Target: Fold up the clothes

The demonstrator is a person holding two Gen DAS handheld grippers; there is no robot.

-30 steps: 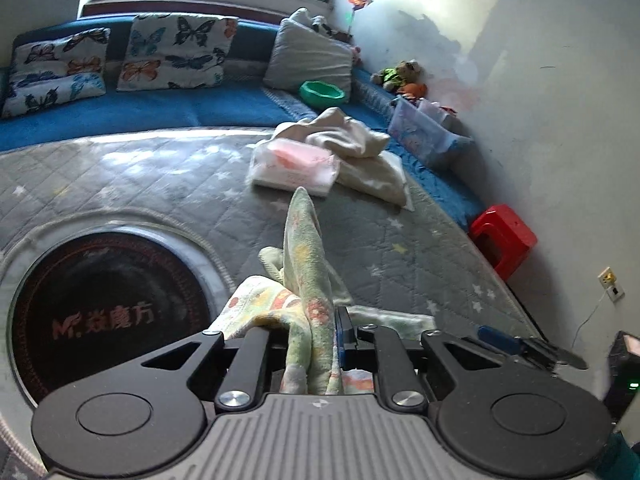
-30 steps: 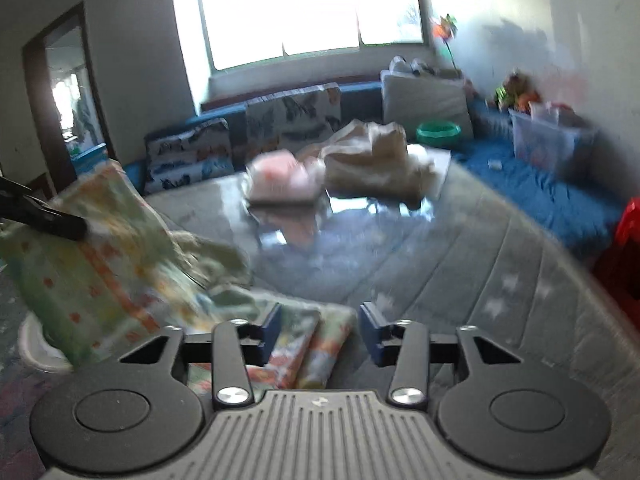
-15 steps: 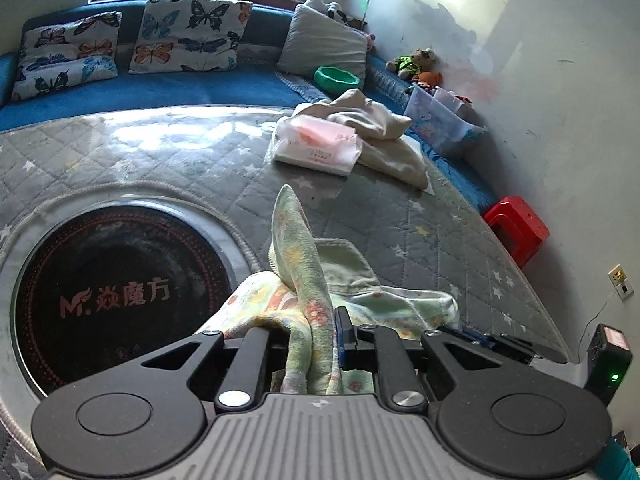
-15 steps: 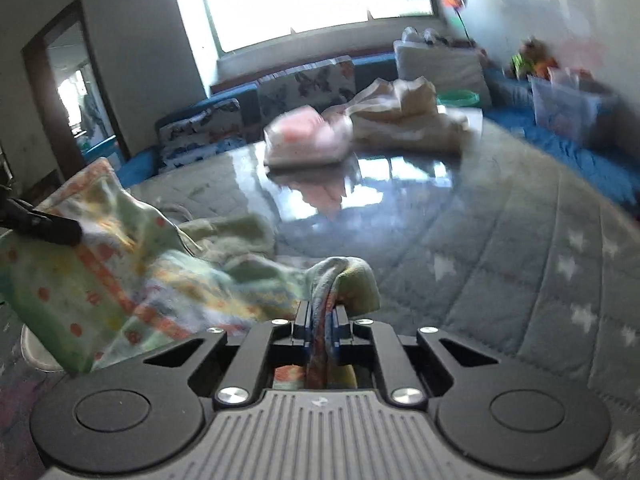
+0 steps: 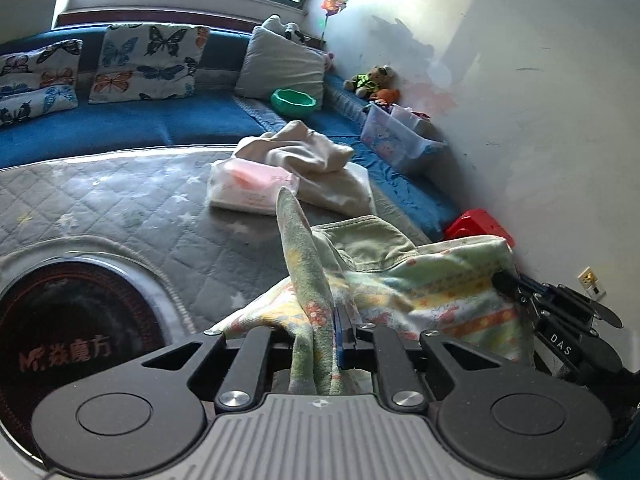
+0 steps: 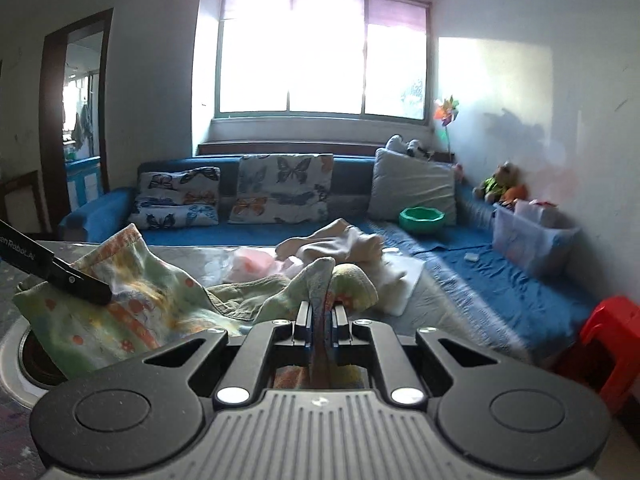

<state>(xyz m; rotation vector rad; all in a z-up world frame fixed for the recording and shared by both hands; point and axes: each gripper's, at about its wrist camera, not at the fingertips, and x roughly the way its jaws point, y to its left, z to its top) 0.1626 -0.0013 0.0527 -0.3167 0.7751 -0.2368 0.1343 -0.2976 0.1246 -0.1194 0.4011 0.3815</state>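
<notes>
The left gripper (image 5: 334, 334) pinches one corner of a floral-print green garment (image 5: 420, 292), and the right gripper (image 6: 320, 316) clamps another bunched edge of it. The cloth hangs stretched between them, lifted above the grey quilted mat (image 5: 132, 208). Farther back lie a pink-and-white folded bundle (image 5: 250, 182) and crumpled cream clothes (image 5: 316, 160), before the blue sofa (image 5: 120, 128).

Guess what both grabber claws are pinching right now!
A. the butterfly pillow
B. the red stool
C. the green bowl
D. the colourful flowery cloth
D: the left gripper and the right gripper are each clamped shut on a bunched edge of the colourful flowery cloth, which hangs stretched between them.
</notes>
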